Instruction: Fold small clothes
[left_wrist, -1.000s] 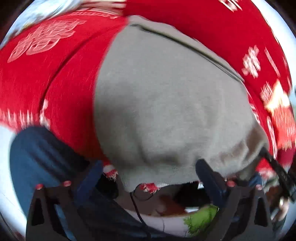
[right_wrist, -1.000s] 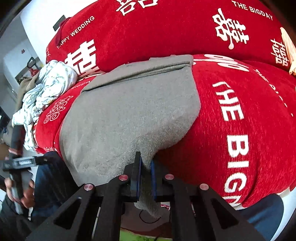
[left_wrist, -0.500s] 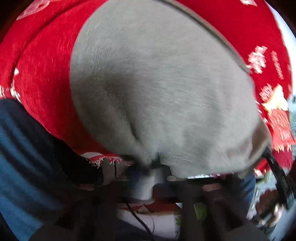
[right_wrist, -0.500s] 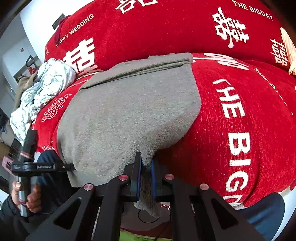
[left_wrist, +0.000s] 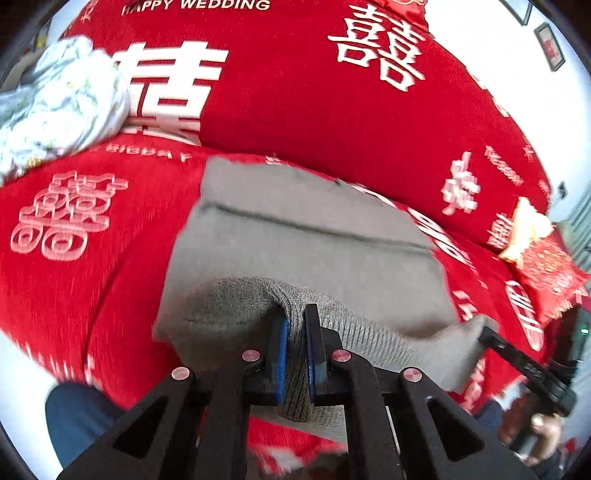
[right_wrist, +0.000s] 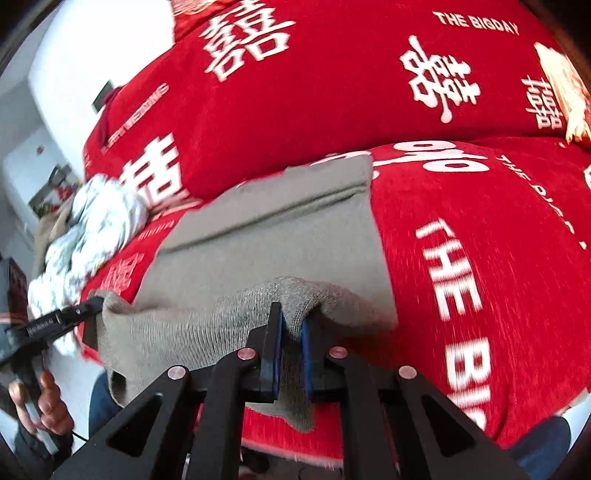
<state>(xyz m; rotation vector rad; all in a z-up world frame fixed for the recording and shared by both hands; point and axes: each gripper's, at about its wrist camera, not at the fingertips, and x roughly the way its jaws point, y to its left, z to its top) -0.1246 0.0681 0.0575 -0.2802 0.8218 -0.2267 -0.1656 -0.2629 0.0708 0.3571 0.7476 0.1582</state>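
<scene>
**Inspector A:** A grey knit garment (left_wrist: 295, 236) is laid on the red sofa cover (left_wrist: 332, 110), its far hem towards the backrest. The near edge is raised off the seat at two corners. The left gripper (left_wrist: 294, 354) is closed on one bunched corner, cloth pinched between the blue pads; the right gripper (right_wrist: 291, 354) is likewise clamped on the other corner. The edge between them sags slightly.

**Inspector B:** Risks to be recorded?

**Inspector A:** Only a narrow bunch of knit is held in each gripper, so a corner could be pulled free if the edge is carried forward too fast or the two are spread apart. If one side is lifted ahead of the other, a skewed fold is to be expected. The far hem lies loose on the plush cover and could be dragged along instead of staying put, which would crumple the lower layer. A floral cloth bundle (left_wrist: 62, 103) lies near on the left side of the seat and could be brushed.

**Inspector B:** Anything not established?

**Inspector A:** The type of garment cannot be confirmed; a seam line crosses it, but sleeves or legs are not made out. The near underside is hidden by the gripper bodies. Both views are blurred by motion, and how deep the cloth sits between the pads is not determinable
</scene>
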